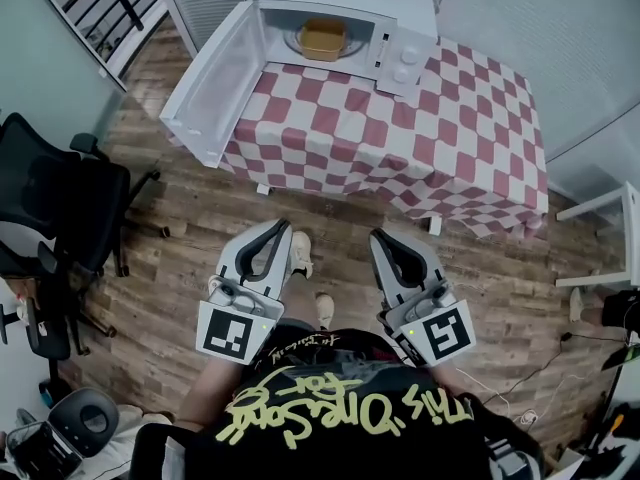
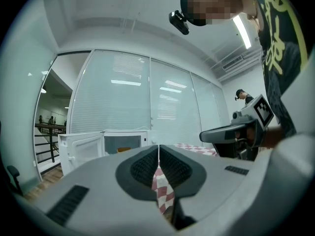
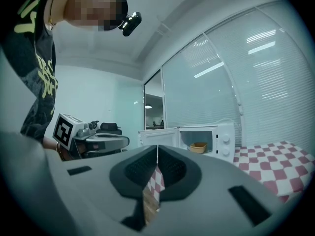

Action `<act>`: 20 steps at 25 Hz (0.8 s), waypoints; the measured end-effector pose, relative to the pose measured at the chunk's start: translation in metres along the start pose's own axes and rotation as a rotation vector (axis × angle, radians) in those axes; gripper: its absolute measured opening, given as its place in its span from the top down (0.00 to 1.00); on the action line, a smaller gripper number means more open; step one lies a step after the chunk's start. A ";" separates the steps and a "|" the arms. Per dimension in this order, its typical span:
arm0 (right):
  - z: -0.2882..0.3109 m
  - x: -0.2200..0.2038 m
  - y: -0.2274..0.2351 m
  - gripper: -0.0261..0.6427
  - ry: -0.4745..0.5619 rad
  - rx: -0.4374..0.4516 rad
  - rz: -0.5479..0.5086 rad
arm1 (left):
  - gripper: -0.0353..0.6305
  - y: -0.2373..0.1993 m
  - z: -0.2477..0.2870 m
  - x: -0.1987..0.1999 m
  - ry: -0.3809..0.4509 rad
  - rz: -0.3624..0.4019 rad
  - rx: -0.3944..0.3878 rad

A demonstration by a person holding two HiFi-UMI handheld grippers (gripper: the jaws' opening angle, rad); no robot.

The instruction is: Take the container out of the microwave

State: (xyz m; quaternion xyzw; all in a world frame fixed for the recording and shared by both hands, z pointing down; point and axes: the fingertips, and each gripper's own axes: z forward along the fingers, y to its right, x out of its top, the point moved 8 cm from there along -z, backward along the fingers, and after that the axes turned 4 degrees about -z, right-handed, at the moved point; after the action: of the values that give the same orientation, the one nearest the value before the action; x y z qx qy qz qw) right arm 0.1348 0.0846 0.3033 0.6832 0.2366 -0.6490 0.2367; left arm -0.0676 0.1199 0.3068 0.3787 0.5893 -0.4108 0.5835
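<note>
Left gripper [image 1: 283, 226] and right gripper [image 1: 379, 237] sit at the person's waist, jaws together and empty, with bare wood floor [image 1: 190, 213] between them and the checkered table [image 1: 420, 148]. Yellow container [image 1: 322, 38] sits inside the microwave [image 1: 400, 13] at the table's far left corner. Microwave door [image 1: 215, 88] hangs open past the table edge.

The container [image 1: 322, 39] sits inside the microwave [image 1: 400, 18], which stands on the counter's [image 1: 420, 138] far left corner, door [image 1: 215, 88] open leftward.

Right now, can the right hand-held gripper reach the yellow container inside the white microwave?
Probably not yet: the white microwave door is open, the yellow container unobstructed, but the shut right hand-held gripper hangs short of the checked table.
</note>
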 end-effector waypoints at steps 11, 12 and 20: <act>0.025 0.000 0.026 0.94 0.002 -0.035 -0.018 | 0.93 -0.021 0.038 0.001 0.012 0.002 -0.025; 0.029 0.001 0.028 0.94 0.006 -0.037 -0.019 | 0.93 -0.024 0.041 0.001 0.011 0.003 -0.027; 0.057 0.000 0.051 0.94 0.001 -0.060 -0.023 | 0.93 -0.049 0.077 0.005 0.019 0.004 -0.034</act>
State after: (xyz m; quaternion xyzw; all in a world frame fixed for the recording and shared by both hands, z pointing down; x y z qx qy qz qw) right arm 0.1229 0.0088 0.3016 0.6732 0.2639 -0.6441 0.2496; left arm -0.0841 0.0305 0.3051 0.3738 0.6011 -0.3960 0.5850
